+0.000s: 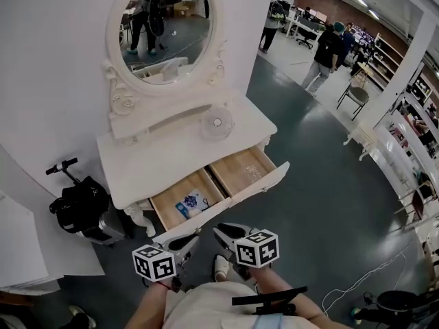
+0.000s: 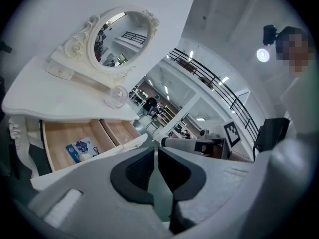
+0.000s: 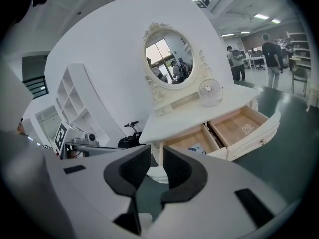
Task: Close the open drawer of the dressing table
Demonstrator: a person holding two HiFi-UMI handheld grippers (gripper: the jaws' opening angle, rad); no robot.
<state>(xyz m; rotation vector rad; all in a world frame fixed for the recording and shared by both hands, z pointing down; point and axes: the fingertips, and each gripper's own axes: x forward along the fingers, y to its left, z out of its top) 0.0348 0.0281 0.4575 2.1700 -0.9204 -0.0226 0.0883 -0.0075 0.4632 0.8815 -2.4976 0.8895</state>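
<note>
Push white wooden open drawer point(image 1: 271, 177) squarely, both ends; left hand-held gripper point(image 1: 194, 238) together, right hand-held gripper point(image 1: 219, 231) apart, both empty

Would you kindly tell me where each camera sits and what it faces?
Head view: on the person's head, steeply down at the dressing table; left tool, right tool and arms show.
Left gripper view: on the left tool, facing the open drawer; its jaws show.
Right gripper view: on the right tool, likewise.
Shared: all see the mirror.
</note>
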